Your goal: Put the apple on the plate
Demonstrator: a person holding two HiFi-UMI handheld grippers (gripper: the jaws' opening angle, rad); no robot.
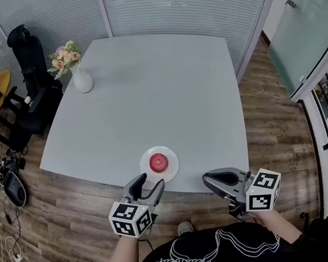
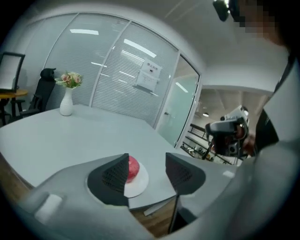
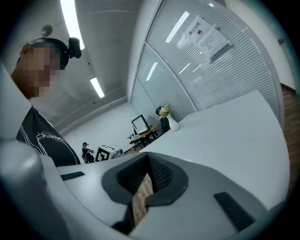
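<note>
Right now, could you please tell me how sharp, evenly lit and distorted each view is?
Head view: soft even light, the apple on its plate sharp, edges bowed by the wide lens. Left gripper view: heavy fisheye with dark corners, lamp reflections on the glass wall, a mosaic patch top right. Right gripper view: tilted, same fisheye, the ceiling strip light glaring, near jaws soft.

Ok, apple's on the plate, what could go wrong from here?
1. The plate sits close to the near edge of the table, with the open left gripper just short of it; a bump could push it off.
2. The apple lies loose on the flat plate, so a knock might roll it away.
</note>
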